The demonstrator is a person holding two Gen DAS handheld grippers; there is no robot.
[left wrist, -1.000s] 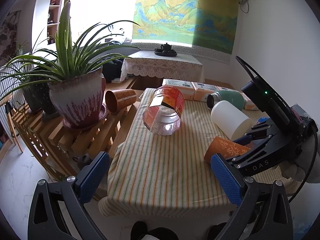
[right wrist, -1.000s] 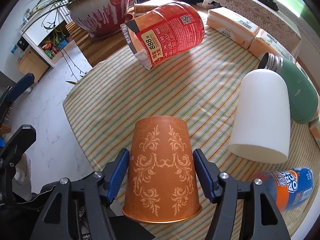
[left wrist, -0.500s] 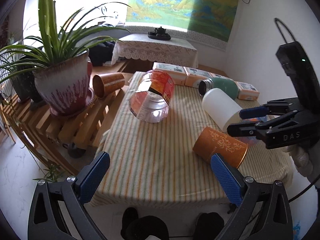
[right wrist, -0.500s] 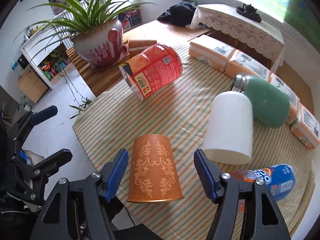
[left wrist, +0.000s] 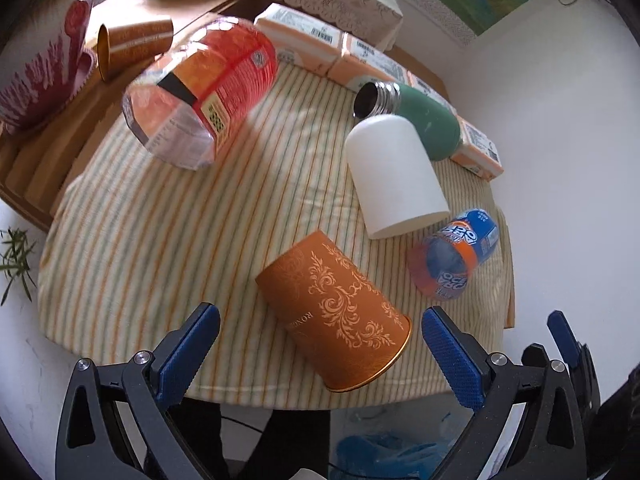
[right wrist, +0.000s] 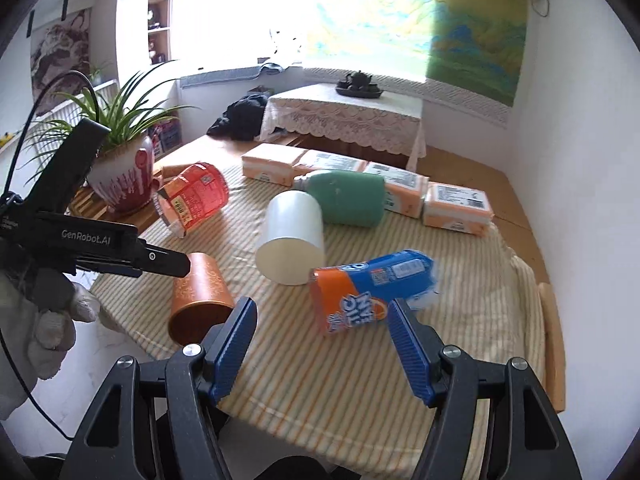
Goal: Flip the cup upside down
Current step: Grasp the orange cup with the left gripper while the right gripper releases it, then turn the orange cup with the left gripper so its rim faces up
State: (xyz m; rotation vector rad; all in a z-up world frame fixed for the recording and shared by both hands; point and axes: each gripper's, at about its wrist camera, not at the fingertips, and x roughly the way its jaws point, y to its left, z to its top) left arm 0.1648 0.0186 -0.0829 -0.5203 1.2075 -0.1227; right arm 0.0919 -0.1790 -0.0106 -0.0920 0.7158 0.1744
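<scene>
An orange paper cup with a gold scroll pattern (left wrist: 336, 312) lies on its side near the front edge of the striped tablecloth (left wrist: 160, 240), its mouth toward me. My left gripper (left wrist: 320, 356) is open, its blue pads either side of the cup's mouth end, just above it. In the right wrist view the cup (right wrist: 198, 300) lies at the table's left front corner under the left gripper's arm. My right gripper (right wrist: 322, 344) is open and empty, raised over the table front, near a blue and orange bottle (right wrist: 368, 288).
A white cup (left wrist: 394, 176), a green flask (left wrist: 420, 120), a red-labelled clear jar (left wrist: 204, 92) and the blue and orange bottle (left wrist: 456, 256) all lie on the table. Tissue packs (right wrist: 456, 206) line the far edge. A potted plant (right wrist: 124, 168) stands left.
My left gripper has swung in over the orange cup from farther back. My right gripper has let the cup go and pulled back to the right; the cup lies on its side.
</scene>
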